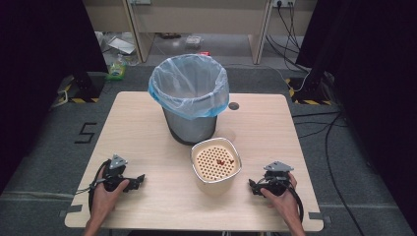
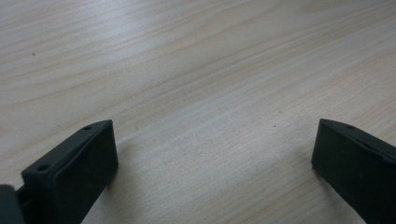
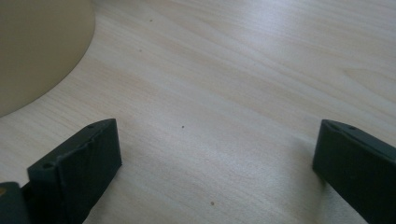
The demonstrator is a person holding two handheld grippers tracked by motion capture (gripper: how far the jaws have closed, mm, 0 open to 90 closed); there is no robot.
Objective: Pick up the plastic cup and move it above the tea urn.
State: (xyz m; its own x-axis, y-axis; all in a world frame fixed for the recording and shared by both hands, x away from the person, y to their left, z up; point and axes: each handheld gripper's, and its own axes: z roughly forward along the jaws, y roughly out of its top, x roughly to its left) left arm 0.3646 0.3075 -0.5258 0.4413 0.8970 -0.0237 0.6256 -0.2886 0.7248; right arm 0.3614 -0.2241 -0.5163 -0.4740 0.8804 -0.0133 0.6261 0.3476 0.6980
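From above I see one lined bin (image 1: 189, 98) at 12 o'clock and one cream strainer tub (image 1: 216, 161) mid-bench (image 1: 147, 128), a few red scraps in it. My right hand-held gripper (image 3: 217, 154) spreads wide on bare wood, tub at 10 o'clock. My left hand-held gripper (image 2: 215, 154) is spread too, nothing between.

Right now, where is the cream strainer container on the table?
In the high view, the cream container stands near the table's front middle, just in front of the lined bin, between both grippers.
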